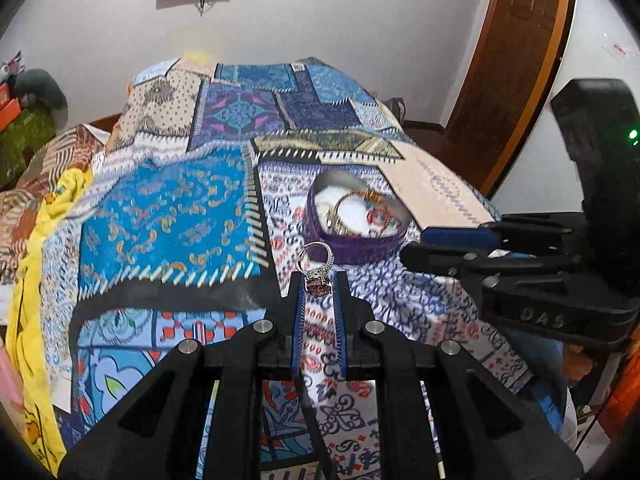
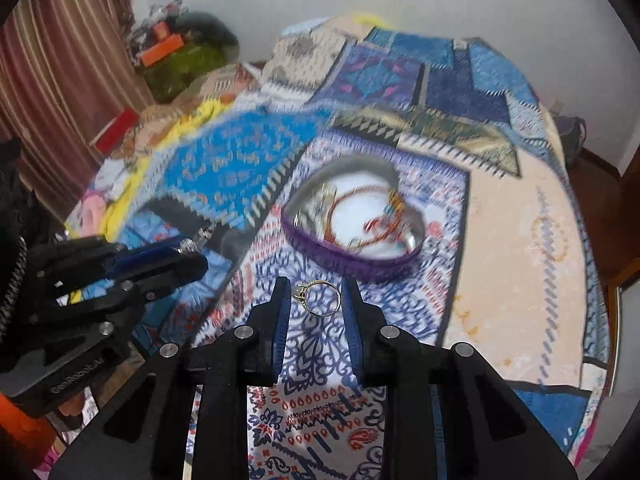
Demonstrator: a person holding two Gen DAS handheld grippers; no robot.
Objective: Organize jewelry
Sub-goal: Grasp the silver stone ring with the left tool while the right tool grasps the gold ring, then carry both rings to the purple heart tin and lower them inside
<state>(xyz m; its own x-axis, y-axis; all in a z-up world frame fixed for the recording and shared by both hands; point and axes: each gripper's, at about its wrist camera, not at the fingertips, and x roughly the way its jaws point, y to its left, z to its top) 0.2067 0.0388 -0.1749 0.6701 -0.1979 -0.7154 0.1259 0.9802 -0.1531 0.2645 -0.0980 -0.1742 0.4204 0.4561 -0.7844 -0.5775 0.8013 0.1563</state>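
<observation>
Two rings are clamped: the left gripper (image 1: 319,280) pinches a stone-set ring (image 1: 317,266), the right gripper (image 2: 316,296) a thin ring (image 2: 320,298); beyond both jaws sits a purple box (image 2: 352,256).

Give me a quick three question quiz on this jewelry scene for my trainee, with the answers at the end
1. True or false: the left gripper holds a ring with a large reddish stone.
2. What does the right gripper hold? A) a bangle B) a thin ring C) nothing
3. Fill in: the purple ____-shaped box on the patterned bedspread already holds bangles.

Key: 1 true; 2 B; 3 heart.
</observation>
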